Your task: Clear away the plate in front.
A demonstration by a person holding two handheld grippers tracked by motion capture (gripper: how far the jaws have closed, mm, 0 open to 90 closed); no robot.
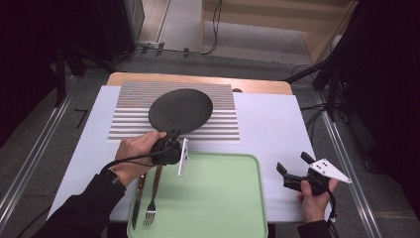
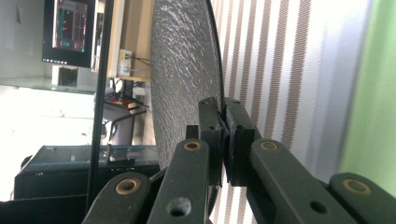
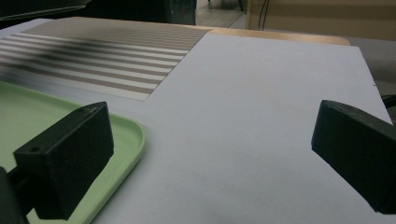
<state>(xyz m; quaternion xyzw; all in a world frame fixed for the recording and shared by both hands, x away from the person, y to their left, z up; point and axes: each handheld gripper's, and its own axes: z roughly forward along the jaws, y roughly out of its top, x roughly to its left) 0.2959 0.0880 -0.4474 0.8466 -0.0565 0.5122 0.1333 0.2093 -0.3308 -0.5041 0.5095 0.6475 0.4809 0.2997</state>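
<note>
A round black textured plate (image 1: 181, 110) hangs over the striped placemat (image 1: 218, 99), and its near rim is pinched by my left gripper (image 1: 173, 136). In the left gripper view the pads of my left gripper (image 2: 223, 126) are shut on the edge of the plate (image 2: 182, 70), which stands on edge in that picture. My right gripper (image 1: 293, 162) rests over the white sheet to the right of the green tray (image 1: 223, 155), open. Nothing lies between the wide-apart jaws of my right gripper (image 3: 210, 140) in its own view.
A fork (image 1: 152, 203) and a knife (image 1: 138, 193) lie at the left end of the tray. The tray's corner (image 3: 126, 130) and the placemat (image 3: 107, 51) show left of the right gripper. A white sheet (image 1: 267, 124) covers the table. Stands and cables flank it.
</note>
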